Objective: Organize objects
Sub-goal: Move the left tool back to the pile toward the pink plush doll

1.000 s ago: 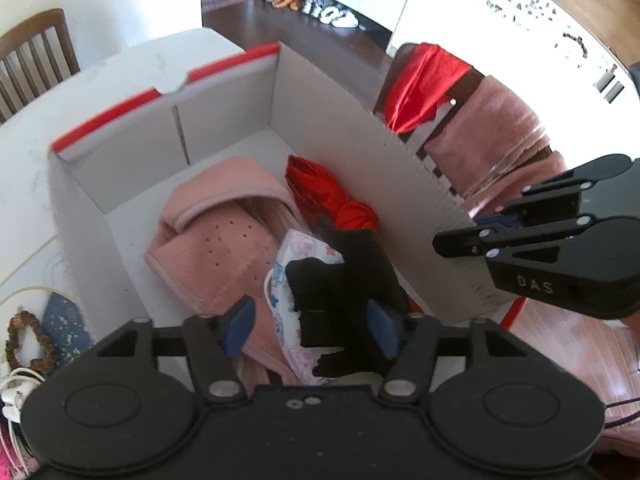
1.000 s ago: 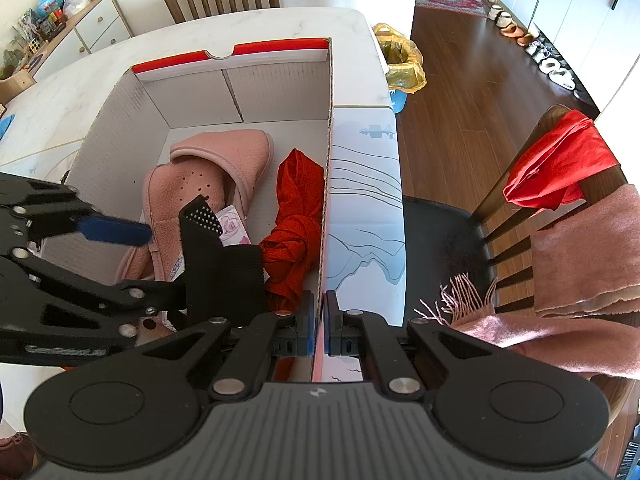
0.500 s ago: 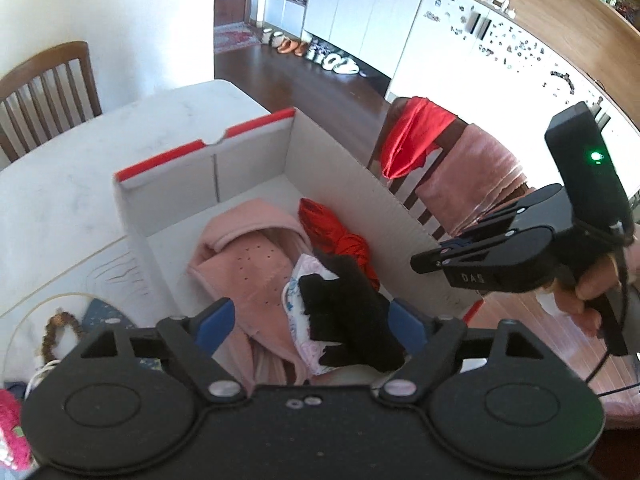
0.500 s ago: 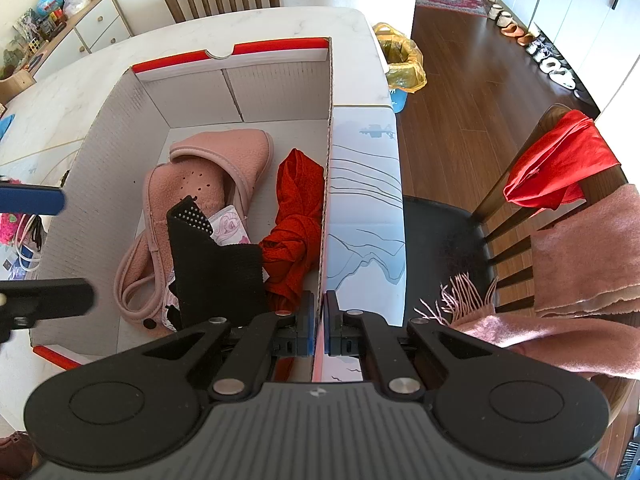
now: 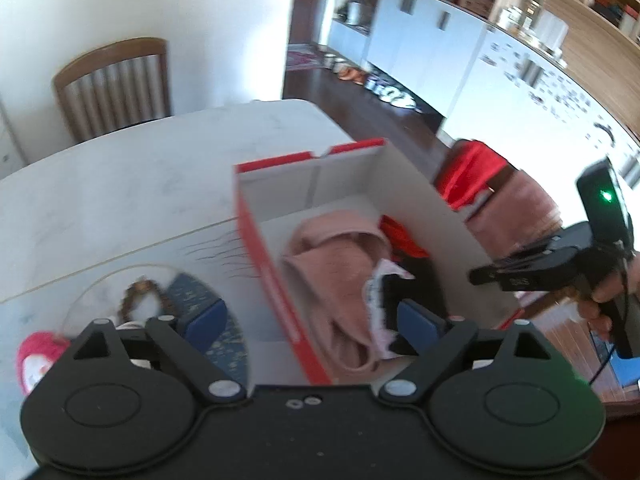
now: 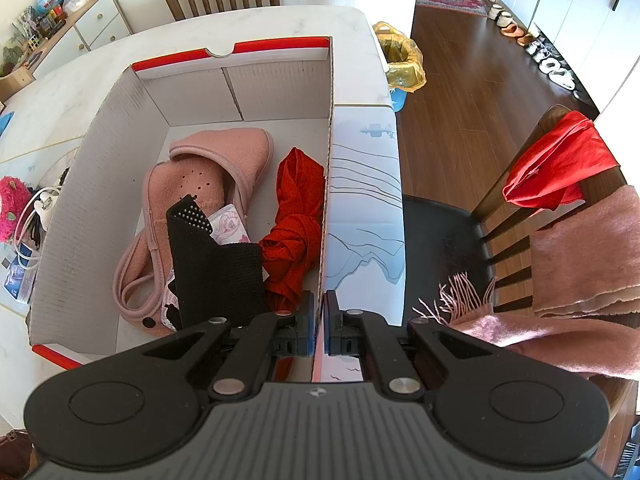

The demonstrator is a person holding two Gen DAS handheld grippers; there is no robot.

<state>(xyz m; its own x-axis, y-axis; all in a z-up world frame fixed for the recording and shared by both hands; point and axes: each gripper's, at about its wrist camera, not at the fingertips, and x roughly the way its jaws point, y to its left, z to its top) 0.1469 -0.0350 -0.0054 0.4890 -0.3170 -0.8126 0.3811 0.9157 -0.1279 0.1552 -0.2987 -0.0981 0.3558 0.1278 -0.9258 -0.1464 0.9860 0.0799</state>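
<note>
1. On the white marble-patterned table, at far left, sits a fuzzy pink toy beside a white cable.
2. Left of centre, the left gripper hangs above the box's near red edge, its blue pads wide apart and still opening, with nothing between them (this view is motion-blurred).
3. Centre: a corrugated white cardboard box with red rim strips holds everything packed so far.
4. Inside it, from the left, lie soft pink felt slippers with punched holes, a black knit sock with white grip dots, and a crumpled red cloth.
5. Just right of that cloth, the right gripper is clamped shut on the box's thin right wall.
6. Farther right, a wooden slatted chair carries another red cloth and a fringed pink scarf.
</note>
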